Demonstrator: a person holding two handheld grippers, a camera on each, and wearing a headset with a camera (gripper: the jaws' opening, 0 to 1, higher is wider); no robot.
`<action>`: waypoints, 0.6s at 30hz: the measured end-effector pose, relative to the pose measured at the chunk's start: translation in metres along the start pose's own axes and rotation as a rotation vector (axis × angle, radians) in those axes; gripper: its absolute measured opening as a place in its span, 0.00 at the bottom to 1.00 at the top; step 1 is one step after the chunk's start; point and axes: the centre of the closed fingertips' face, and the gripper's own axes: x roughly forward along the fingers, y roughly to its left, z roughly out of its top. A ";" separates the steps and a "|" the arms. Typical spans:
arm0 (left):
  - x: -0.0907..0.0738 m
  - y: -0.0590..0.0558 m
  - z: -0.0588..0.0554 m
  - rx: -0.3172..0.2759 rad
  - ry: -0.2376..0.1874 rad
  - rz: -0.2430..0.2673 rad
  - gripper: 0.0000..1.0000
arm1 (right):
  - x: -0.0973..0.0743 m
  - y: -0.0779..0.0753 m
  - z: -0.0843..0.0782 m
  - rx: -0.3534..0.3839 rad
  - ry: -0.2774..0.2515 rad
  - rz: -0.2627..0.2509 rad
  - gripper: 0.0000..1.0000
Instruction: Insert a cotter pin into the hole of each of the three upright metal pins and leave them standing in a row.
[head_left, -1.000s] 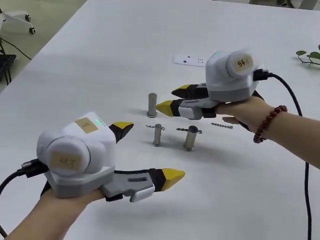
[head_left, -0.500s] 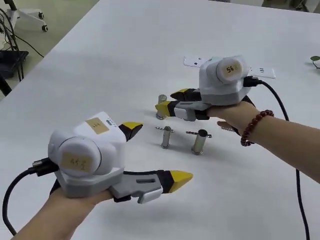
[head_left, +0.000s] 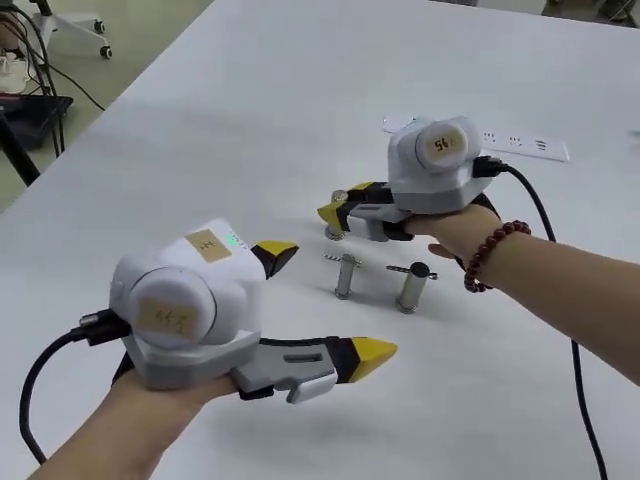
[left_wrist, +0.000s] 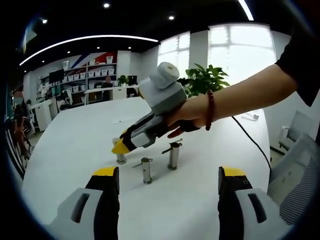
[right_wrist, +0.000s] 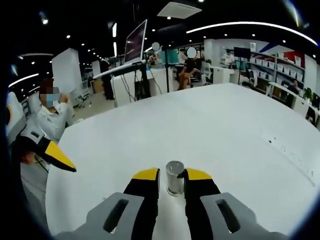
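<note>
On a white table (head_left: 250, 120), one upright grey metal pin (head_left: 345, 278) and its neighbour pin (head_left: 411, 288) each hold a thin wire cotter pin (head_left: 338, 258). The third bare pin (right_wrist: 175, 182) sits between the right gripper (right_wrist: 172, 175)'s narrowed jaws, grip uncertain; the left gripper (head_left: 335, 300) gapes empty.

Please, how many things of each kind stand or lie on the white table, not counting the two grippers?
metal pins: 3
cotter pins, each through a pin: 2
power strip: 1
Total: 6
</note>
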 end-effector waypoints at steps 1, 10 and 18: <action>0.000 0.001 0.000 0.002 0.003 0.002 0.79 | 0.000 0.000 -0.001 -0.003 0.004 -0.006 0.12; 0.000 0.000 0.000 0.009 0.007 0.000 0.77 | 0.001 -0.002 -0.002 -0.026 0.012 -0.007 0.08; -0.001 0.001 0.001 0.009 0.005 0.003 0.77 | -0.003 0.004 -0.006 -0.063 0.033 0.018 0.08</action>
